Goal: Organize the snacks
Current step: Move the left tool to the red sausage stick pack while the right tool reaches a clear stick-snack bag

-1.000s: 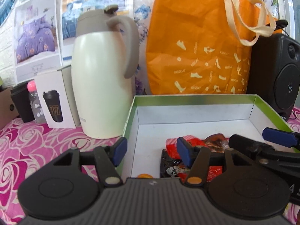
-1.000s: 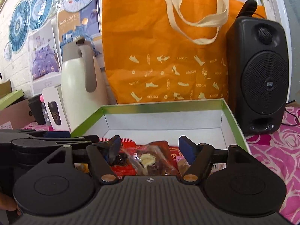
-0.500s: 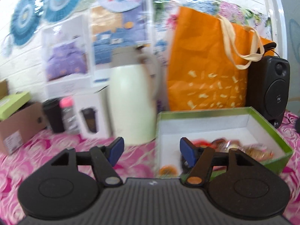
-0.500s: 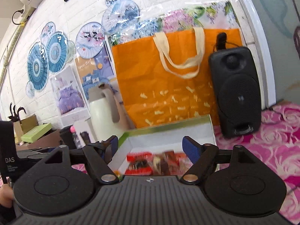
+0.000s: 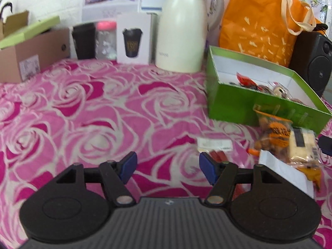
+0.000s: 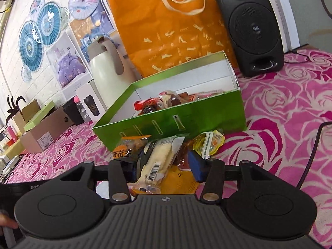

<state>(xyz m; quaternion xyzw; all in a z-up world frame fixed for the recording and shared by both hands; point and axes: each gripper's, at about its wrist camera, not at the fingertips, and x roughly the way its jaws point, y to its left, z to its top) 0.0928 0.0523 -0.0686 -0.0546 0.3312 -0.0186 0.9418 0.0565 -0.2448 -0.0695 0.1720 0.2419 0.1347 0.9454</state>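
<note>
- Right gripper [image 6: 166,167] sits low over a loose pile of snack packets just near of the green box [image 6: 207,112], jaws apart, straddling the pale wafer packet [image 6: 160,158] w/ barcode. Pads don't visibly pinch it yet, so released, nothing held.
- Left gripper [image 5: 168,167] hangs over bare pink rose tablecloth [image 5: 93,114], jaws wide, holding nothing; a red stick snack [image 5: 217,155] w/ white label lies just by its right pad.
- Box stands far-right on the cloth, by the cream thermos jug [image 5: 182,27] and in front of the orange tote bag [image 6: 172,27]; black speaker [image 6: 252,27] to its right. Several wrapped snacks already inside, approx half the floor white and free.
- Still outside the box: orange peanut-type packet [image 6: 128,147], yellow-green sachet [image 6: 209,144], wafer packet, orange pack [image 6: 178,181] under it, red stick.
- Step in hand, as judged: pick the wafer packet. Best done by closing across the narrow width, mid-length, so it hangs level and doesn't swing.
- Squeeze lightly; wafer likely brittle, film slippery. Too much crushes it, too little lets it slide out.
- Packets overlap; lift straight up first so neighbours aren't dragged along.
- Clear the near box wall before moving far, then drop onto the free white floor, not on the heap.
- Left could take the red stick meanwhile, keeping out of right's path.
</note>
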